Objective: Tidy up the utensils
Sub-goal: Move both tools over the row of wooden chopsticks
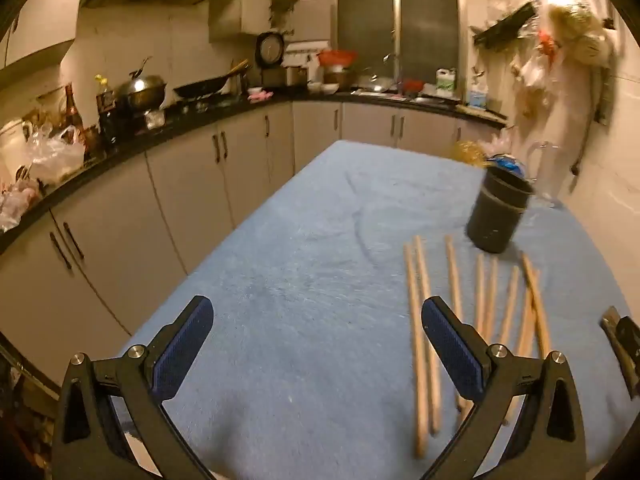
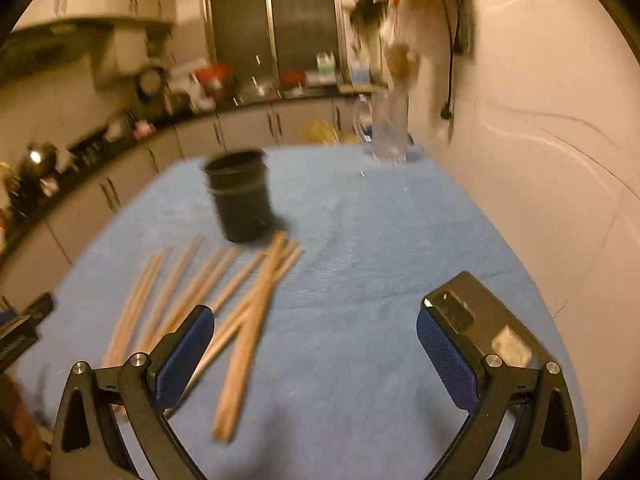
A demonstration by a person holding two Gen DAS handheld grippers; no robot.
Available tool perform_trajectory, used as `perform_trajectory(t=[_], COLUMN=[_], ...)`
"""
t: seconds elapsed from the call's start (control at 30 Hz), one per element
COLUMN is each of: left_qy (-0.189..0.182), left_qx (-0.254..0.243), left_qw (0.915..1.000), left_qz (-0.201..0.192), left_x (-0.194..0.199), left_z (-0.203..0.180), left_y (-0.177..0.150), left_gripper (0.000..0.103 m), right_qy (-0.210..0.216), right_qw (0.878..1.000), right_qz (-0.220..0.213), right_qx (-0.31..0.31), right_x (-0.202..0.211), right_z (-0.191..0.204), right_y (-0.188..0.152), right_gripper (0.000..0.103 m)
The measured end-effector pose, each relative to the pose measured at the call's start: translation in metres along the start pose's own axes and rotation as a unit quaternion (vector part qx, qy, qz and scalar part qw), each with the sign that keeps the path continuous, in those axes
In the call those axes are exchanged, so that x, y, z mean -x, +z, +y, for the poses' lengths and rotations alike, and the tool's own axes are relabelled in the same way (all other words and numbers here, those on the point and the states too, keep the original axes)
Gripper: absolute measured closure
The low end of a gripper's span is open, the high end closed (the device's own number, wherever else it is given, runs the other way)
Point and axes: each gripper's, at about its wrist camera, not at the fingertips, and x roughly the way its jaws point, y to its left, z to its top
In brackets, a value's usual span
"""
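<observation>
Chopsticks [image 2: 240,320] lie overlapped near black cup [image 2: 240,196]; both grippers wide, empty w/ nothing held. Risk: grabbing several at once, tipping cup.

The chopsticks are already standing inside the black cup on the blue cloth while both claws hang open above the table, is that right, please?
Not quite: the chopsticks lie loose on the blue cloth in front of the black cup, not inside it, as the right wrist view shows. The left claw and right claw are both open above the table.
</observation>
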Motion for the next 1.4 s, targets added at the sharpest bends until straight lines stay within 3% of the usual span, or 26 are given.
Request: perform_trajectory(t=[0.17,0.3,0.4,0.63,1.4], left_qy=[-0.008,-0.011,-0.012,-0.009,-0.011], left_qx=[-0.014,-0.026,-0.031,-0.034,-0.027], left_qw=[0.9996,0.9993,0.9993,0.9993,0.9992], left_qz=[-0.024,-0.025,-0.015,0.008,0.026], left_x=[0.029,0.035,0.029,0.015,0.003], left_z=[-0.007,-0.015,-0.017,-0.016,-0.018], left_y=[-0.007,-0.009,-0.008,-0.010,-0.016], left_gripper=[0.000,0.000,0.000,0.000,0.000], right_qy=[0.019,0.028,0.029,0.022,0.030], right_qw=[0.999,0.999,0.999,1.000,0.999], right_qz=[-0.036,-0.040,-0.041,-0.013,0.005], right_qx=[-0.001,0.009,0.018,0.015,0.028], right_x=[0.027,0.029,0.029,0.012,0.006], right_z=[0.006,0.006,0.007,0.005,0.013], right_y=[0.008,0.003,0.002,0.000,-0.004], right_gripper=[0.001,0.002,0.010,0.019,0.024])
